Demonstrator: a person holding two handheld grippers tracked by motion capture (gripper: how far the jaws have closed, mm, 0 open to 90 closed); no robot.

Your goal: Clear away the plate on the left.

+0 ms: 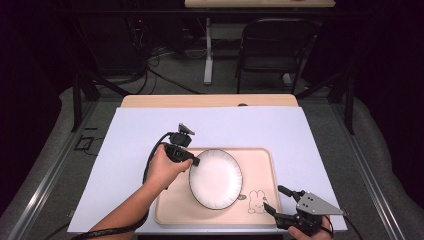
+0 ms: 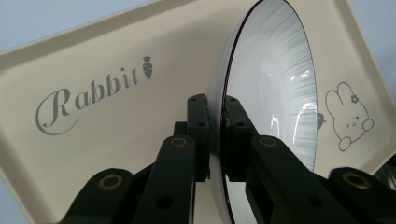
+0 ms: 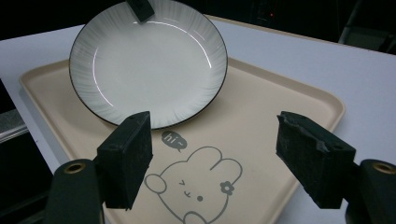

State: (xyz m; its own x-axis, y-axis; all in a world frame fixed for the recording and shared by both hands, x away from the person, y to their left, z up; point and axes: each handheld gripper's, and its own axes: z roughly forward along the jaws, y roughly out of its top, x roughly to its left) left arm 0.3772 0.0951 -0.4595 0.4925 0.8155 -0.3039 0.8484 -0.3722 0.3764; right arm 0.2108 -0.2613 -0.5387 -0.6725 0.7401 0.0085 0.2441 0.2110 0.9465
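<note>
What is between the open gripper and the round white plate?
In the right gripper view, bare beige tray with a printed rabbit drawing lies between the right gripper and the black-rimmed white plate.

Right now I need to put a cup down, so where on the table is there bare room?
The white sheet is bare beyond the tray, in a wide strip up to the wooden table edge, and left of the left hand-held gripper. It is crowded on the tray: that gripper clamps the plate, and the right hand-held gripper hovers open by the rabbit print.
</note>
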